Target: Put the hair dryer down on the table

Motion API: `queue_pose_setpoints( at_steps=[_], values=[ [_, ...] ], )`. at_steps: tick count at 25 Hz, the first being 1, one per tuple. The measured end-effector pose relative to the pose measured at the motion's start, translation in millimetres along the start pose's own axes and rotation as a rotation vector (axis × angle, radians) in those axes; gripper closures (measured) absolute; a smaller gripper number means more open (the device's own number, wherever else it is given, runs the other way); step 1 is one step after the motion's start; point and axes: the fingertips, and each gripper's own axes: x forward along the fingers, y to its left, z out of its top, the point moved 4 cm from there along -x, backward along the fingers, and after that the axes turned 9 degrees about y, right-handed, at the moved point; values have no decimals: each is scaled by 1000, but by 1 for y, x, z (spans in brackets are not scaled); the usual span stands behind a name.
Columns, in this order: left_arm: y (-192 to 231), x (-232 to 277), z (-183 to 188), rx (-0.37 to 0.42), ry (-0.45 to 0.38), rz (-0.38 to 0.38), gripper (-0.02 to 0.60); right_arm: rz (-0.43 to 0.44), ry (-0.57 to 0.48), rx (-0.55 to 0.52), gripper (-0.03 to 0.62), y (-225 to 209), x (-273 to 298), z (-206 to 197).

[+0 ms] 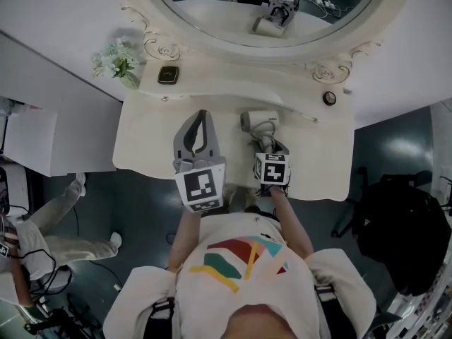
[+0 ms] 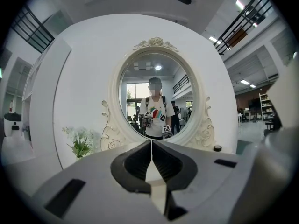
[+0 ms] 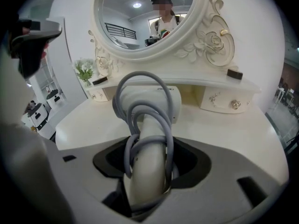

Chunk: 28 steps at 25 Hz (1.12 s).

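The white hair dryer (image 1: pixel 258 121) is over the cream dressing table (image 1: pixel 141 143), right of middle, near the raised back shelf. Its grey cord (image 3: pixel 140 125) is looped around the handle (image 3: pixel 147 171). My right gripper (image 1: pixel 268 145) is shut on that handle, and the dryer's body (image 3: pixel 154 101) points away from me toward the mirror. Whether the dryer touches the tabletop I cannot tell. My left gripper (image 1: pixel 203 116) hovers over the table just left of the dryer, held level, its jaws (image 2: pixel 151 141) shut with nothing between them.
An oval mirror (image 1: pixel 212 6) in a carved frame rises behind the table. On the back shelf are white flowers (image 1: pixel 116 61), a small dark box (image 1: pixel 168 75) and a black round item (image 1: pixel 330 98). A seated person (image 1: pixel 42 239) is at the left, a black chair (image 1: pixel 402 224) at the right.
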Motion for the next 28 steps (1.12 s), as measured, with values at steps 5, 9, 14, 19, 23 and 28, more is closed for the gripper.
queue_pose_setpoints(
  at_steps=[5, 9, 14, 19, 23, 28],
  values=[
    [2, 0, 1, 0, 1, 1, 575, 20, 4, 46, 366, -3, 3, -4],
    [-1, -1, 2, -3, 9, -5, 575, 41, 8, 96, 364, -9, 5, -5],
    [-4, -2, 2, -4, 10, -9, 575, 30, -4, 72, 361, -12, 4, -9],
    [-4, -4, 2, -9, 13, -7, 575, 25, -20, 66, 356, -13, 4, -9],
    [-4, -5, -1, -7, 0, 0, 575, 28, -21, 73, 350, -15, 5, -9],
    [-7, -8, 0, -7, -12, -3, 575, 44, -22, 79, 322, -14, 1, -8]
  ],
)
